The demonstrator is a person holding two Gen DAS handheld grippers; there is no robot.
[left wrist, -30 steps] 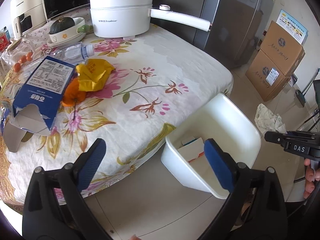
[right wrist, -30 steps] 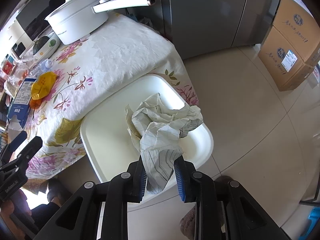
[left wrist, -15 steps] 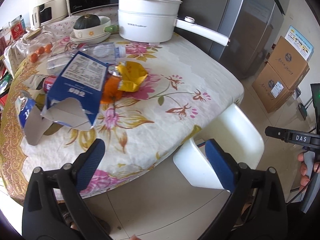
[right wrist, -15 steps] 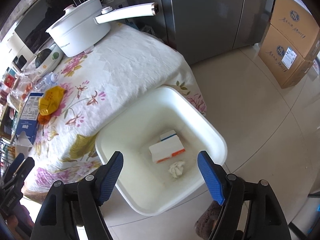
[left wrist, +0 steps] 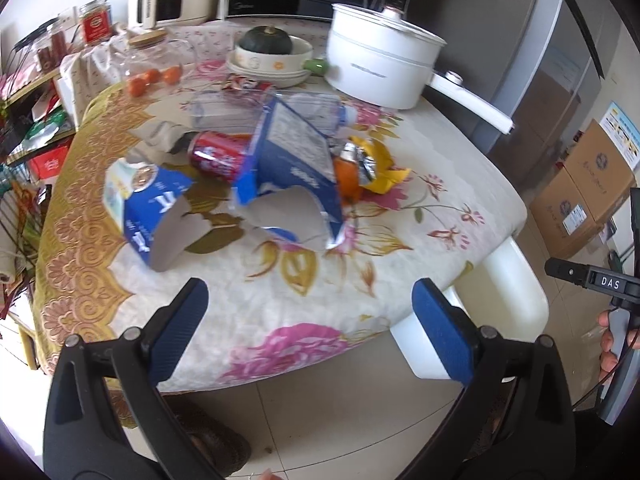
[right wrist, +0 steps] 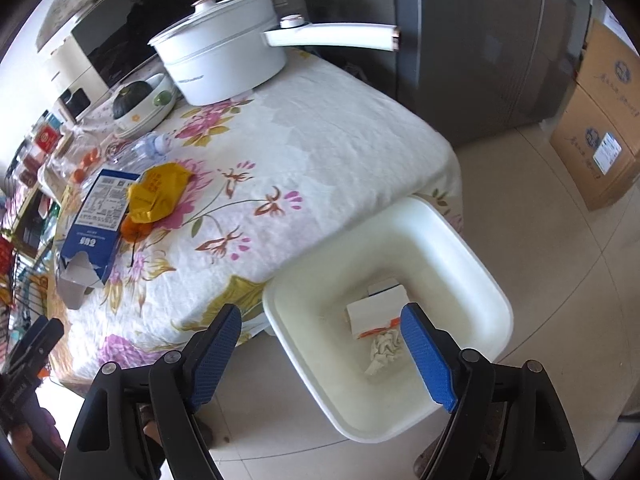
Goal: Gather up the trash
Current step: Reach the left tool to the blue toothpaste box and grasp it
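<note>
Red can (left wrist: 218, 156) half hidden behind blue carton (left wrist: 288, 168); clear bottle (left wrist: 256, 106) beyond carton blurred; carton print unreadable.

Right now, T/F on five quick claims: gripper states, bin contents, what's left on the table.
1. The right gripper is clamped on a crumpled paper wad. False: its jaws have just been opening and stand wide apart with nothing between them; the crumpled paper wad lies in the white plastic bin.
2. The bin stands on the floor at the table's corner. True.
3. A red drink can lies on the floral tablecloth. True.
4. The torn blue carton is already in the bin. False: it is on the tablecloth, beside the yellow wrapper.
5. The left gripper holds the yellow wrapper. False: it is open and empty.
</note>
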